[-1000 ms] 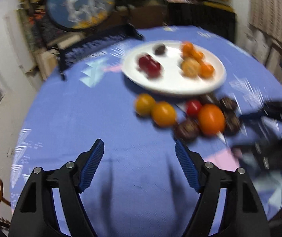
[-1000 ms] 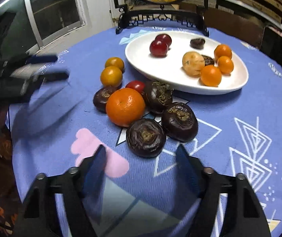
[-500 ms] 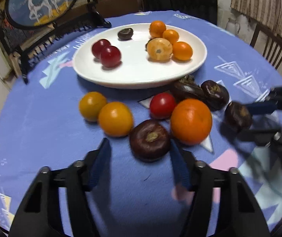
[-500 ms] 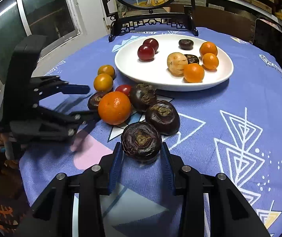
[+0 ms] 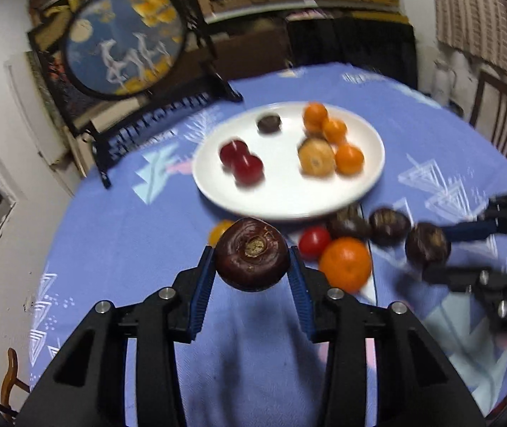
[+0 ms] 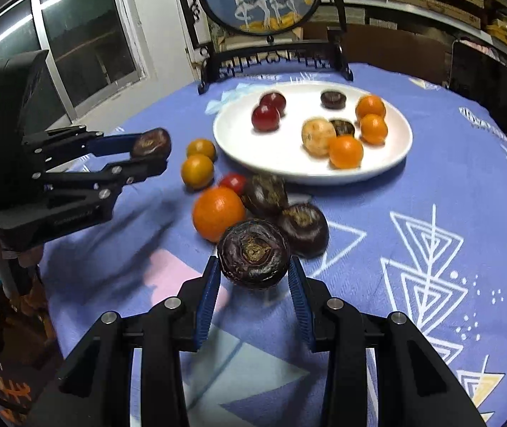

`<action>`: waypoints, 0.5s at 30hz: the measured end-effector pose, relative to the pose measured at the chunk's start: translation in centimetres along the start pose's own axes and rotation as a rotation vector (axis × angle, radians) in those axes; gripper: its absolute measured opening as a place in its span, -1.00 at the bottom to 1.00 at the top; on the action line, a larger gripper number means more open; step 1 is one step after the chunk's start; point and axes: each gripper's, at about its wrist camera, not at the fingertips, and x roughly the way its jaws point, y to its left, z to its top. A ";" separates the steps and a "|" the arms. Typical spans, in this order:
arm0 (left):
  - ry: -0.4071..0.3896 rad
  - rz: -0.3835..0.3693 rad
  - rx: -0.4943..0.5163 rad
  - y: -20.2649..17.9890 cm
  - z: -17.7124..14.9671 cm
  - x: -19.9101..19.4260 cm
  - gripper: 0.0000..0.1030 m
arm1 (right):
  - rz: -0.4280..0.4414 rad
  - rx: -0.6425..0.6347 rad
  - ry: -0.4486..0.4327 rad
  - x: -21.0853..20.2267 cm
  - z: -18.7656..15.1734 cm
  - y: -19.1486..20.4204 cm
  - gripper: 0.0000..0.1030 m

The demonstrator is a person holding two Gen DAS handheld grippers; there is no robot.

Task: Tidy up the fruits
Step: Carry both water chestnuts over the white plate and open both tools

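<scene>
We have the left gripper [image 5: 252, 267] closing on one dark wrinkled round fruit [image 5: 252, 259] and the right gripper [image 6: 253, 270] clamped on another [image 6: 253, 255], both short of the white oval plate [image 6: 388, 163]; we should carry them level (squeezing gently) to its bare centre.

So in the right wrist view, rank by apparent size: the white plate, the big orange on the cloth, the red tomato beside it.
1. white plate, by far the largest.
2. big orange, mid-sized.
3. red tomato, smallest, though partly hidden behind the orange.
The plate lies farther from the camera, so its lead is safe.
</scene>
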 end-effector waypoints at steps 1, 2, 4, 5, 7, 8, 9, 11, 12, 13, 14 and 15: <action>-0.007 0.007 -0.007 0.1 0.4 -0.1 -0.22 | 0.001 -0.004 -0.010 -0.3 0.3 0.2 -0.24; -0.013 0.015 -0.014 0.1 0.8 -0.2 -0.22 | 0.001 -0.008 -0.021 -0.6 0.6 0.3 -0.24; -0.024 0.032 -0.027 0.1 1.5 -0.4 -0.22 | 0.005 -0.012 -0.046 -1.2 1.3 0.5 -0.24; -0.026 0.032 -0.032 0.1 1.9 -0.3 -0.22 | 0.008 -0.012 -0.056 -1.4 1.6 0.5 -0.24; -0.034 0.032 -0.043 0.1 2.4 -0.4 -0.22 | 0.009 -0.014 -0.073 -1.8 2.2 0.6 -0.24; -0.039 0.036 -0.043 0.1 2.6 -0.4 -0.22 | 0.010 -0.015 -0.081 -1.9 2.5 0.5 -0.24; -0.046 0.043 -0.044 0.1 2.8 -0.4 -0.22 | 0.011 -0.013 -0.085 -2.0 2.6 0.4 -0.24; -0.051 0.041 -0.045 0.1 3.2 -0.3 -0.22 | 0.012 -0.010 -0.089 -1.9 3.0 0.2 -0.24; -0.053 0.038 -0.048 0.1 3.4 -0.2 -0.22 | 0.014 -0.009 -0.091 -2.0 3.1 0.0 -0.24; -0.054 0.038 -0.048 0.0 3.5 -0.2 -0.22 | 0.016 -0.007 -0.092 -1.9 3.2 -0.1 -0.24; -0.055 0.040 -0.045 0.0 3.7 -0.1 -0.22 | 0.018 -0.006 -0.091 -1.8 3.3 -0.2 -0.24; -0.057 0.044 -0.046 0.0 3.8 0.1 -0.22 | 0.016 -0.005 -0.091 -1.7 3.4 -0.4 -0.24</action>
